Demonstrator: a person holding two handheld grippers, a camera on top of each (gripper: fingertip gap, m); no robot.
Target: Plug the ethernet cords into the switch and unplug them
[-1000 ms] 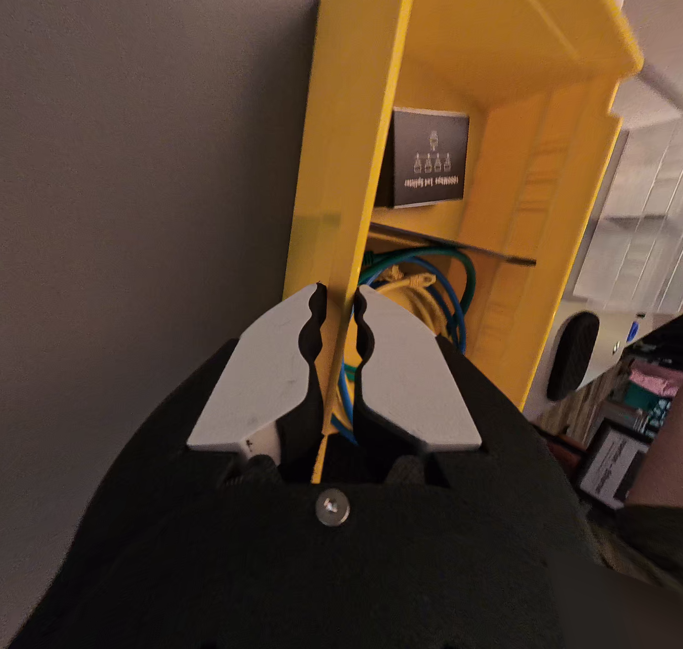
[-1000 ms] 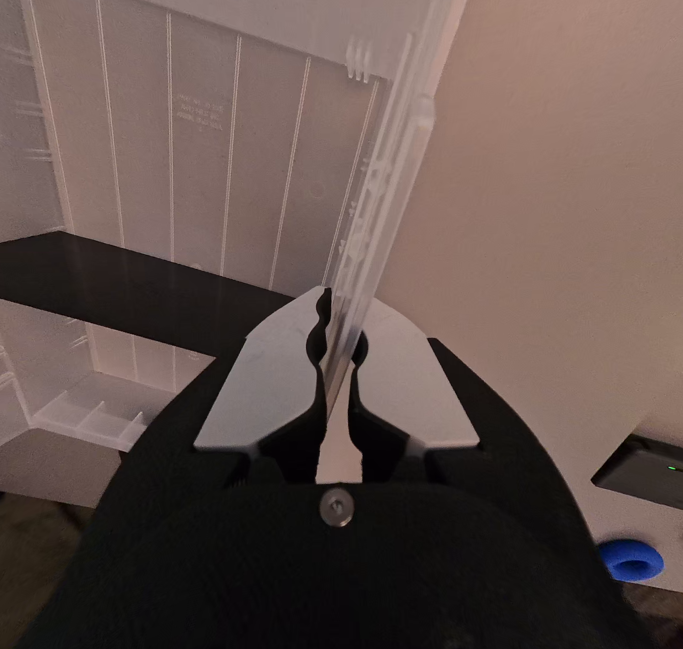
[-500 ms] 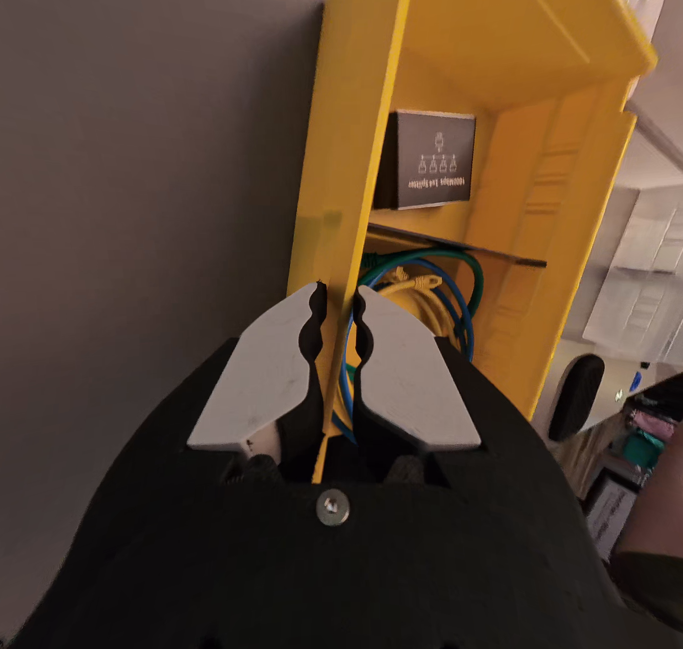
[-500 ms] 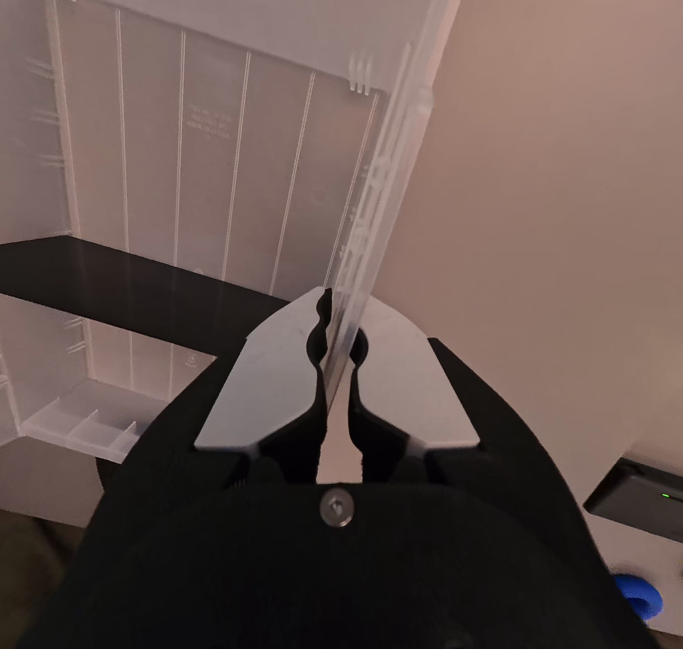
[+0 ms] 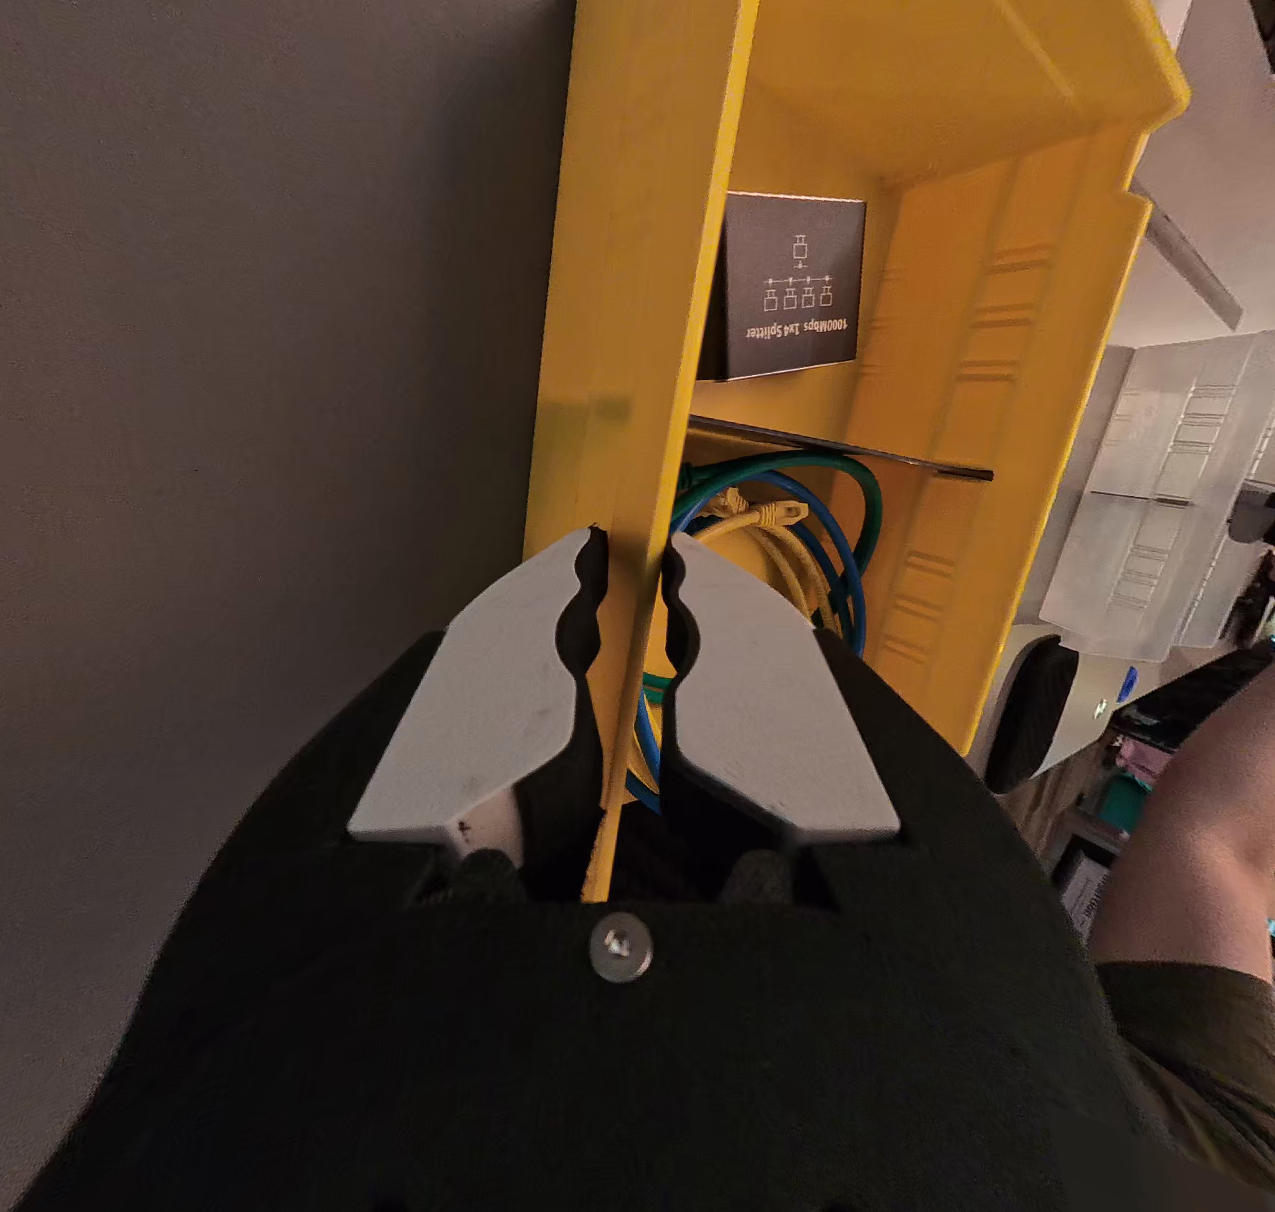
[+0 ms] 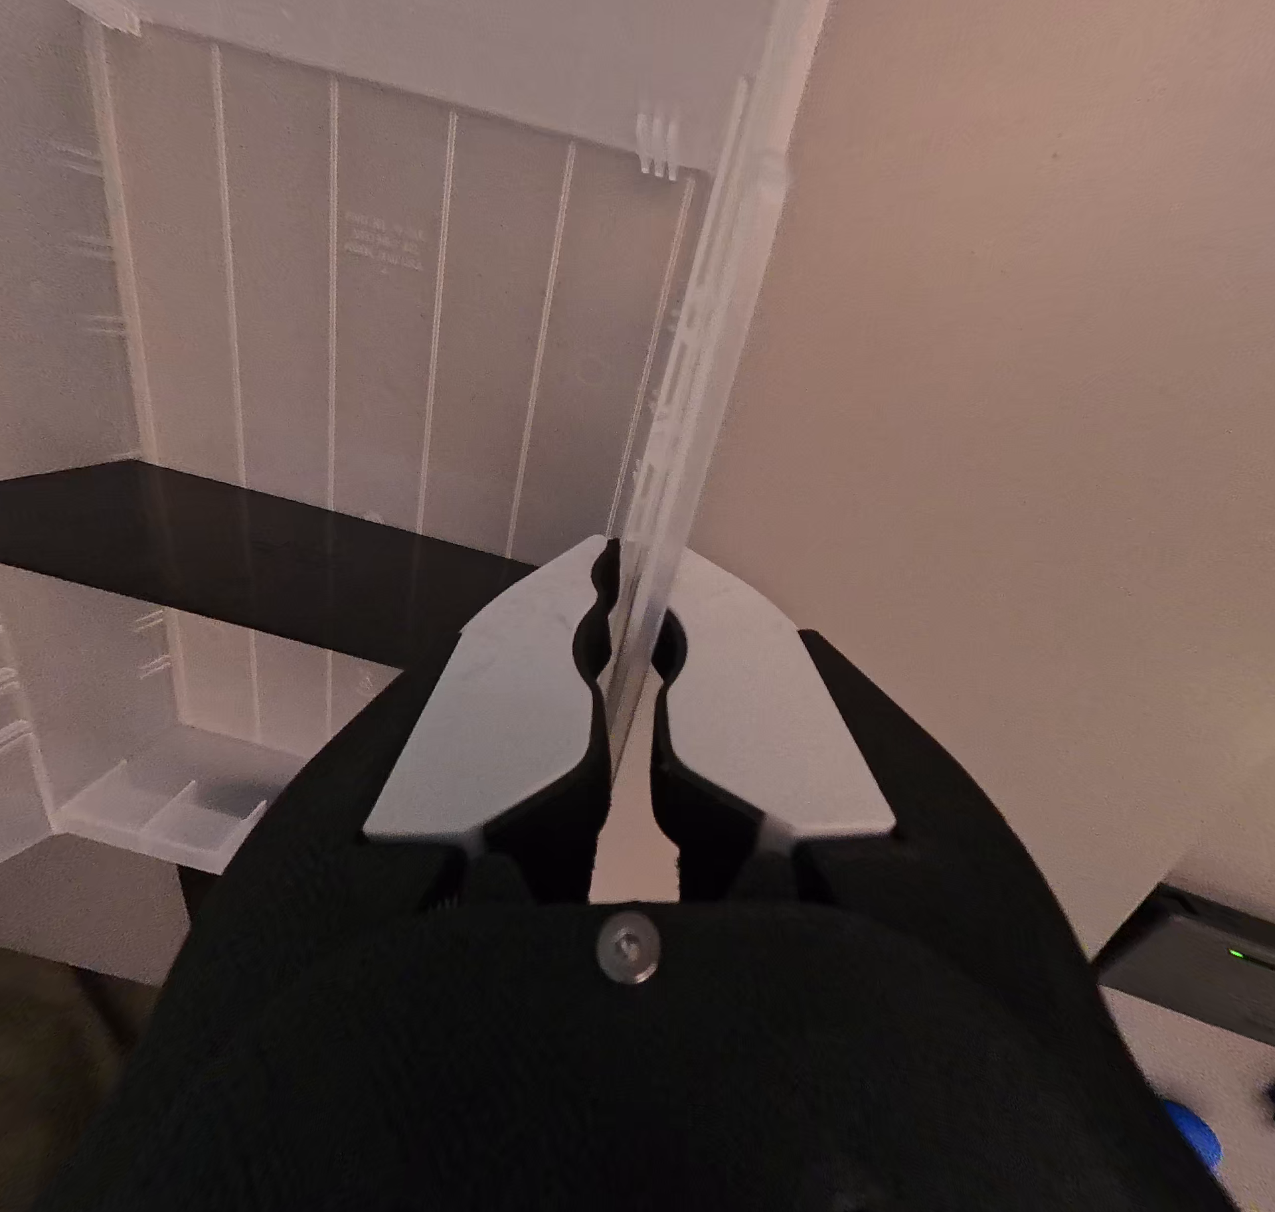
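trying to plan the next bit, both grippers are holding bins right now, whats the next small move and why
Probably set both bins down on a surface first. The left gripper is clamped on the yellow bin wall, with the coiled cords and the black switch box still inside. The right gripper grips the clear bin wall. Neither is free to pick up a cord.

Yellow bin wall hides the coiled cords partly.
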